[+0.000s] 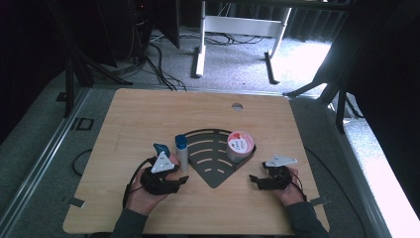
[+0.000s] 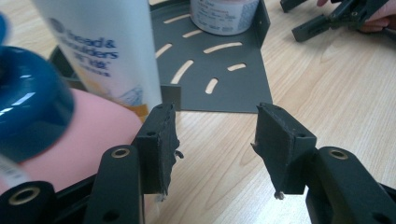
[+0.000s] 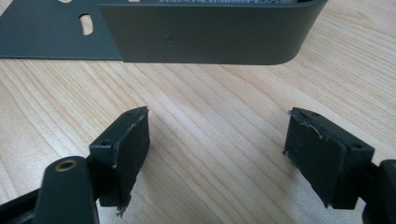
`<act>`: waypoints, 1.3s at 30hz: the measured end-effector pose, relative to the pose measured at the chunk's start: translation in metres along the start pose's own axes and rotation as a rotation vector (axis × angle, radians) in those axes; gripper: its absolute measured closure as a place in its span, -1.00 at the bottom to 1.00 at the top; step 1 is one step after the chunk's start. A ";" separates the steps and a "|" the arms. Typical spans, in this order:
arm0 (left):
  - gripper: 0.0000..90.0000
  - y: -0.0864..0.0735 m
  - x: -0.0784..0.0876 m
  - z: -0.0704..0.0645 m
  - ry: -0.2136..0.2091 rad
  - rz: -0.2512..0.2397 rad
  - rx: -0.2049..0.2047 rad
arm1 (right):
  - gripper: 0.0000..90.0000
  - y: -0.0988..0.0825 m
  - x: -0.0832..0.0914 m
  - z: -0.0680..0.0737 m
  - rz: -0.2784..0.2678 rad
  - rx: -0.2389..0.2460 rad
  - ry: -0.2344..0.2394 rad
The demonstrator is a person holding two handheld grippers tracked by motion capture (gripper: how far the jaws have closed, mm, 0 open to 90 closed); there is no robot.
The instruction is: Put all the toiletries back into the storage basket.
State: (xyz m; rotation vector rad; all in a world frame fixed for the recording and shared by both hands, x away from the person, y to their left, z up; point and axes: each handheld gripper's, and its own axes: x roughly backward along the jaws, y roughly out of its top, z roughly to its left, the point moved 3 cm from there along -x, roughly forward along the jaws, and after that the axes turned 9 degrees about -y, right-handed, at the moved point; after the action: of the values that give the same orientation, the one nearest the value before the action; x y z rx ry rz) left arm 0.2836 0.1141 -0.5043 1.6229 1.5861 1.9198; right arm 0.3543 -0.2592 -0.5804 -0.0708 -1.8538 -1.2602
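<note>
Tall white shampoo bottle [image 2: 112, 51] with blue cap [image 1: 181, 142], printed blue lettering, upright at the left edge of the dark slotted tray [image 1: 213, 166]. Just beside it, left gripper [image 2: 212, 140] half open, holding nothing. Right gripper [image 3: 217, 149] wide open over bare wood, likewise empty.

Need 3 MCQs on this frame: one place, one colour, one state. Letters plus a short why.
1. Where is the pink-lidded tub?
A. in the rack's far right corner
B. on bare table by the left gripper
C. on the floor

2. What colour is the cap of the shampoo bottle?
A. red
B. blue
C. yellow

3. How do the left gripper's jaws stand?
A. clamped on the bottle
B. shut on nothing
C. open, nothing between them

Answers:
1 A: high view shows it against the wall of the dark slotted rack, far right.
2 B: the cap shows blue in high view.
3 C: left gripper view shows only table between the pads; the bottle stands left of them.
</note>
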 end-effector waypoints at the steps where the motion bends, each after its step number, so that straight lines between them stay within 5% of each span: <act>1: 0.07 0.000 0.002 0.000 0.002 -0.004 0.004 | -0.52 0.000 0.000 0.000 0.000 0.000 0.000; 27: 0.01 -0.008 0.048 0.017 0.092 -0.087 0.092 | -0.52 0.000 0.000 0.000 0.000 0.001 0.000; 39: -0.11 -0.008 0.047 0.030 0.138 -0.087 0.128 | -0.52 0.000 0.000 0.000 0.000 0.001 0.000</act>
State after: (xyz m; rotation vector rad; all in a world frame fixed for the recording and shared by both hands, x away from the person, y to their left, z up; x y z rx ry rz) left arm 0.2848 0.1675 -0.4861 1.4671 1.8366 1.9602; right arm 0.3543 -0.2593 -0.5804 -0.0705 -1.8541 -1.2595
